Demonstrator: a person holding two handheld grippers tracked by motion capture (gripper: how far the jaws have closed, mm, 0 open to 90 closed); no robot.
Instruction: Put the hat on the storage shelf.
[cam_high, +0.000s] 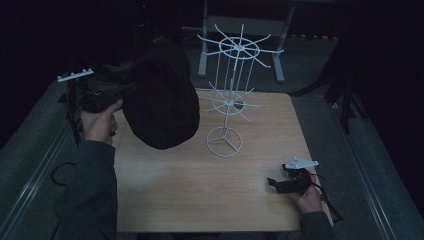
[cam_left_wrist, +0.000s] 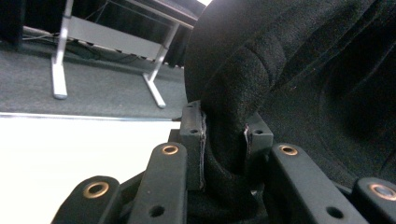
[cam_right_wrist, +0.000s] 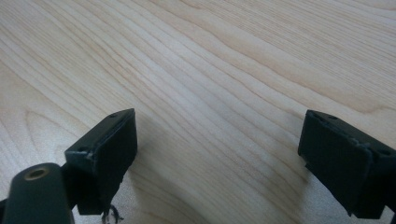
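Holding black hat (cam_high: 162, 102) up in left gripper (cam_high: 102, 100), jaws pinching tight on hat's soft edge (cam_left_wrist: 224, 135), fabric squeezed between both pads. Hanging above counter (cam_high: 200, 195), just beside white wire rack (cam_high: 230, 95), not yet on any hook. Picking-up part looking done; hanging part looking left to do. Resting right gripper (cam_high: 287, 184) low on counter, jaws wide apart, nothing between them, bare wood (cam_right_wrist: 210, 70) ahead. Probably needing to lift hat across onto one rack arm, then letting go.
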